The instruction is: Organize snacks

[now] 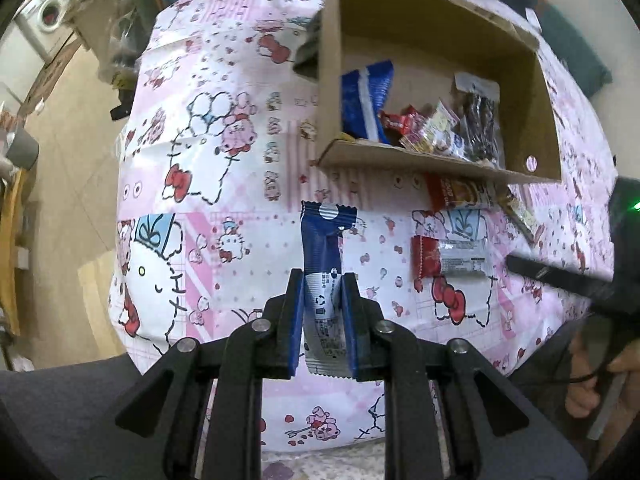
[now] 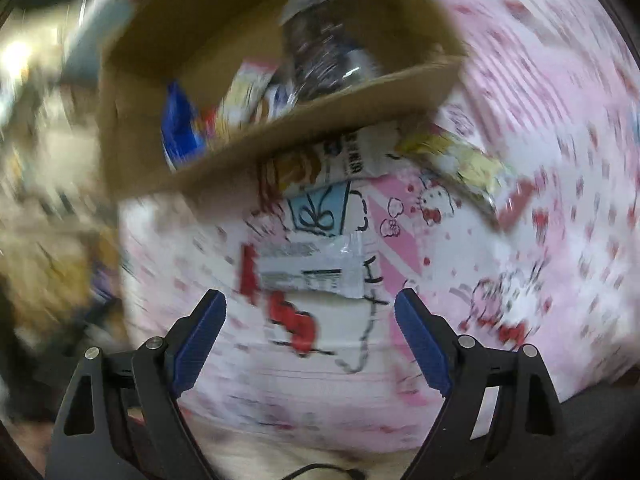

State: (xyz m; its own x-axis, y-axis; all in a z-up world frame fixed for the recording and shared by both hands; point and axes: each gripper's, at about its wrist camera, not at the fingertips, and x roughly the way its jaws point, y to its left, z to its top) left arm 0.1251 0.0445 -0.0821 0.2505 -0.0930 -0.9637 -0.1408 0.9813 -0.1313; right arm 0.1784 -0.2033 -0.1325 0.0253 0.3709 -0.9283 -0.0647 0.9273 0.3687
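Between left hand-held gripper [image 1: 322, 280] pads: blue snack packet [image 1: 325, 264].

Black left gripper [image 1: 322, 312] and right gripper [image 2: 310, 334], blue-padded jaws, silver screws.

Matt brown cardboard box [image 1: 432, 164], glossy foil snack wrapper [image 1: 322, 248], smooth printed tablecloth [image 1: 224, 184]

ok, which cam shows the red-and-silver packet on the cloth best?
Left wrist: the red-and-silver packet is sharp and whole, lying right of the left gripper. Right wrist centres it ahead of the open right gripper, but motion-blurred.
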